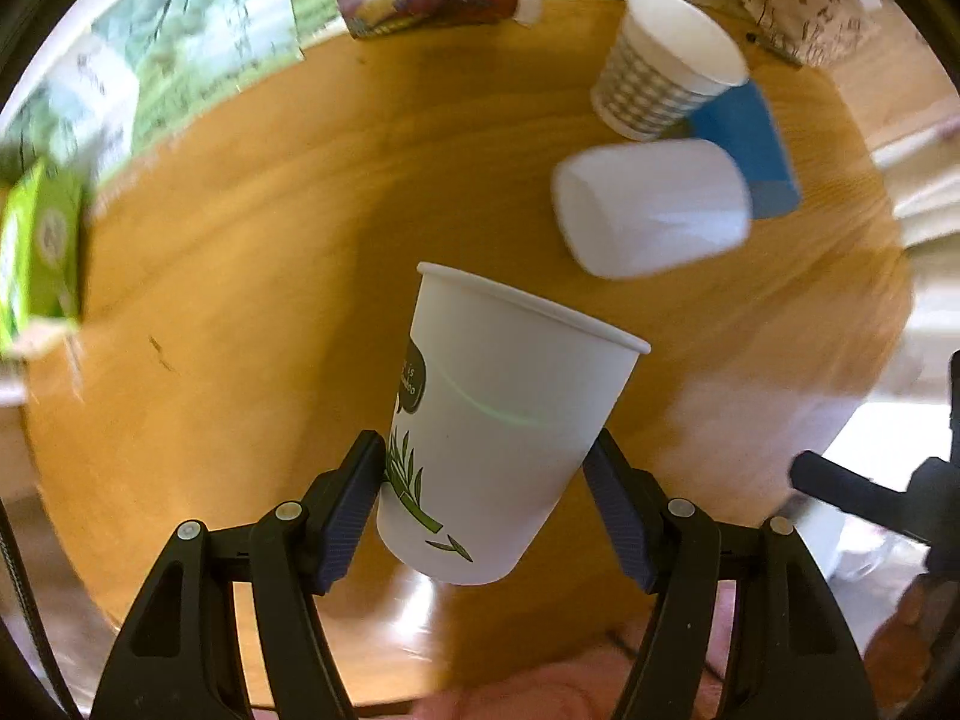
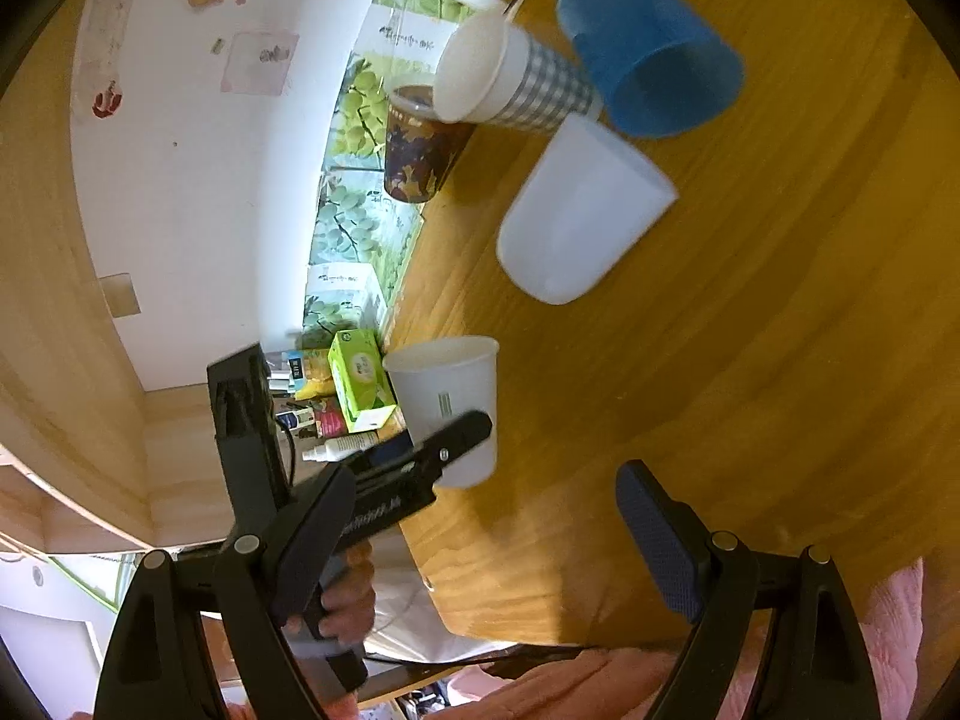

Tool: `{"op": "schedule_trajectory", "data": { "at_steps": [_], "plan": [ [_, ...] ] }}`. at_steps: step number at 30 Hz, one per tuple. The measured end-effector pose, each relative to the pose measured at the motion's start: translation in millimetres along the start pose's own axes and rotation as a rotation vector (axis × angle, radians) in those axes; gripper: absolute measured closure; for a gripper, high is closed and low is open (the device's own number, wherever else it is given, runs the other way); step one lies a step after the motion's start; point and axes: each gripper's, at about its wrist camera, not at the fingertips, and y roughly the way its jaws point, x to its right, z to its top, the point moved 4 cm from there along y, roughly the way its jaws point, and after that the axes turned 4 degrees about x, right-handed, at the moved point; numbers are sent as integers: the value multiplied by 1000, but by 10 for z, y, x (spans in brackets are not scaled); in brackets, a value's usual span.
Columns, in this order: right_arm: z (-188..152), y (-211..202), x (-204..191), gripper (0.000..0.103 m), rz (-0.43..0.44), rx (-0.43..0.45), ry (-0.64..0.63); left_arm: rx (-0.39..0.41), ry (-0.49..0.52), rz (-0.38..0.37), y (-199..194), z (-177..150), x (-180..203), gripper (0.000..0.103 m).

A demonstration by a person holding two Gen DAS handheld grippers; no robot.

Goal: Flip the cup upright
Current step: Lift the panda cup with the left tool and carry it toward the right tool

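My left gripper (image 1: 483, 486) is clenched on the lower body of the white paper cup with green leaf print (image 1: 504, 420), a ribbed pad on each side near its base, the rolled rim pointing away from me and tilted somewhat over the round wooden surface (image 1: 270, 210). From the right wrist view the cup (image 2: 447, 396) looks rim-up and near the surface's edge, though I cannot tell whether its base touches the wood. My right gripper (image 2: 480, 534) hangs released, pads spread wide with nothing between them. I judge the cup light, thin-walled and easy to crush, so a gentle squeeze low down, where the bottom disc stiffens the wall, is the safest hold. Well beyond it lie a frosted translucent plastic cup (image 1: 654, 210) on its side, a blue plastic cup (image 1: 750, 150) and a grey checked paper cup (image 1: 666, 69).
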Motion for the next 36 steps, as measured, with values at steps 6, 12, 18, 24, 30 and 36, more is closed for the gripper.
{"op": "schedule_trajectory", "data": {
  "at_steps": [6,12,18,24,30,36],
  "plan": [
    [-1,-305,159,13,-21,-23,-9,28,-201,-238,-17,-277,343,31],
    [23,-594,366,13,-39,-41,5,29,-295,-317,108,-408,519,31],
    [109,-857,531,13,-64,-50,-8,40,-344,-362,184,-487,533,31],
    [214,-1030,651,13,-107,-79,-49,42,-410,-390,303,-490,757,31],
    [318,-1088,757,13,-145,-128,-84,54,-439,-389,412,-442,971,31],
    [396,-1044,812,13,-179,-187,-126,46,-458,-384,494,-444,1028,31]
  ]
}}
